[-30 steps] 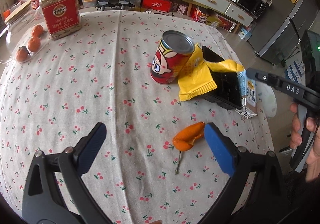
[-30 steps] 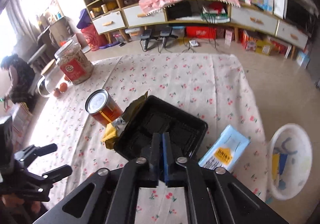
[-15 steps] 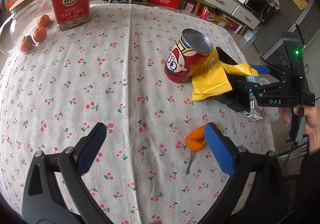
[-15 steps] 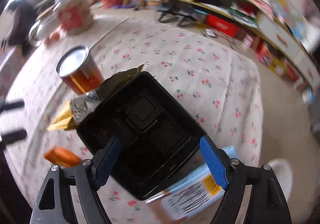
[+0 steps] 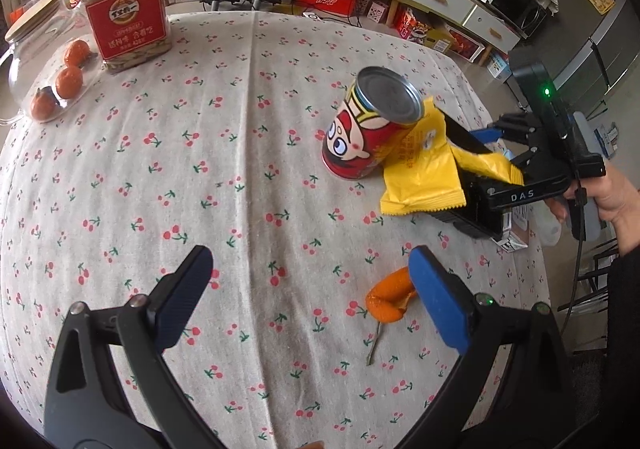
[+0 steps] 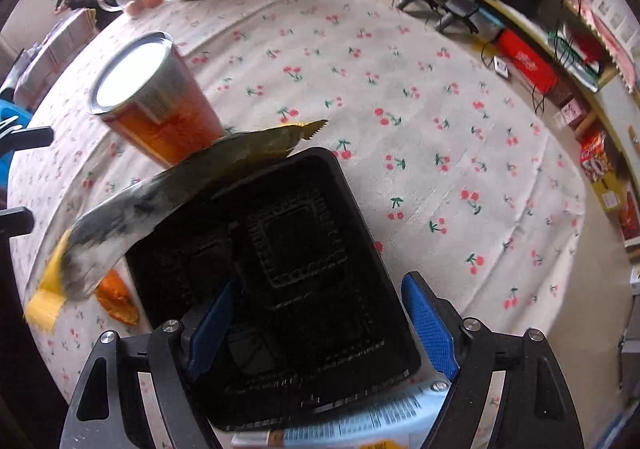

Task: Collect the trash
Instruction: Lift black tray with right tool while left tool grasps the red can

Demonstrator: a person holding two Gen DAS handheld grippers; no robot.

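Since the earlier frame, right tongs [image 6: 322, 323] have dropped over the black tray [image 6: 280, 257], jaws closing astride its near end, pads not yet pressing. Left tongs [image 5: 308, 295] hang released above the cherry-print surface [image 5: 200, 153]. Orange peel [image 5: 386, 299] lies beside the can [image 5: 370, 125]. Shelving lines the far wall.

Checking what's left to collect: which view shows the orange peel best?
The left wrist view. There the orange peel lies whole on the tablecloth beside the left gripper's right finger, its stalk showing below it. The right wrist view shows only a piece of it, half hidden behind the black tray and the wrapper.
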